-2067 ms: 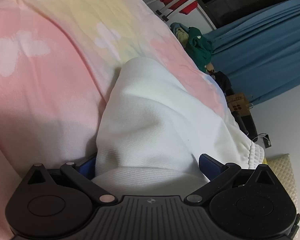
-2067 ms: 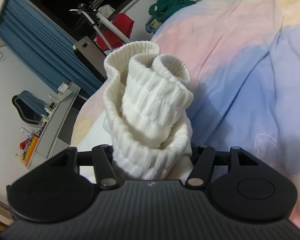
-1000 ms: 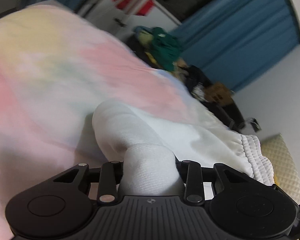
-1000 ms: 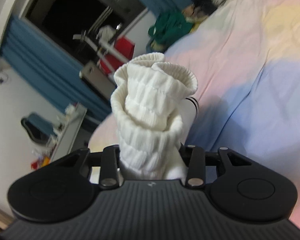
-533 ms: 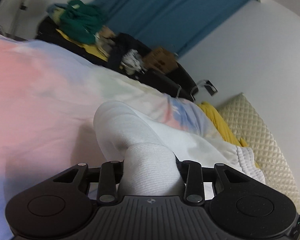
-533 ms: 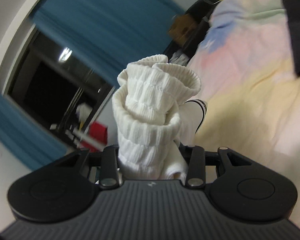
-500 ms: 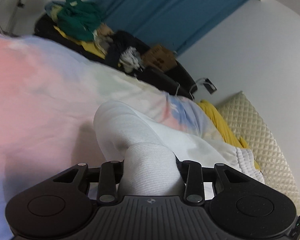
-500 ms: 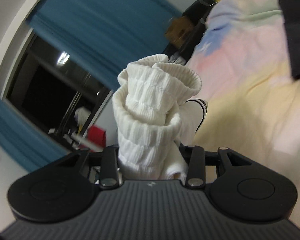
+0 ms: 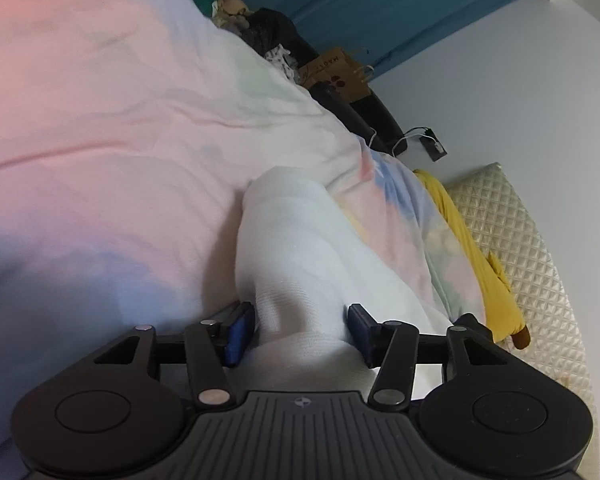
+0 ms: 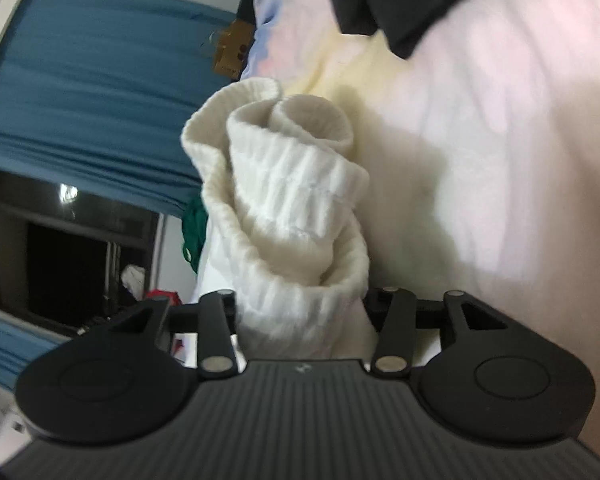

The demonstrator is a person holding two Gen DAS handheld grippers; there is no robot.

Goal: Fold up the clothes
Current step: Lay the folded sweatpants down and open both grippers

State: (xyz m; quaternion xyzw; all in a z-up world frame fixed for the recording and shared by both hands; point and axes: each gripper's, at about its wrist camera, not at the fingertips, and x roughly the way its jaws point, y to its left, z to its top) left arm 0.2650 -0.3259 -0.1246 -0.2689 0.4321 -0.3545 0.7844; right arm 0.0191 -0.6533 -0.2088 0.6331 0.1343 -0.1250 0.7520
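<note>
A white knit garment (image 9: pixel 300 256) lies bunched between the blue pads of my left gripper (image 9: pixel 300 320), which is shut on its smooth body over the pastel bedspread (image 9: pixel 100 128). My right gripper (image 10: pixel 300 308) is shut on the same garment's ribbed white cuff (image 10: pixel 288 184), which stands up in folds in front of the camera, held above the bed.
A dark garment (image 10: pixel 396 0) lies on the bed at the far side. A yellow cloth (image 9: pixel 472 248) and a quilted cream headboard (image 9: pixel 520 240) are at the right. Blue curtains (image 9: pixel 360 4), a cardboard bag (image 9: pixel 336 76) and heaped clothes stand beyond the bed.
Both grippers have swung across the bed with the white garment. The left one's jaws stand a little wider around the cloth. The dark garment has come into the right view.
</note>
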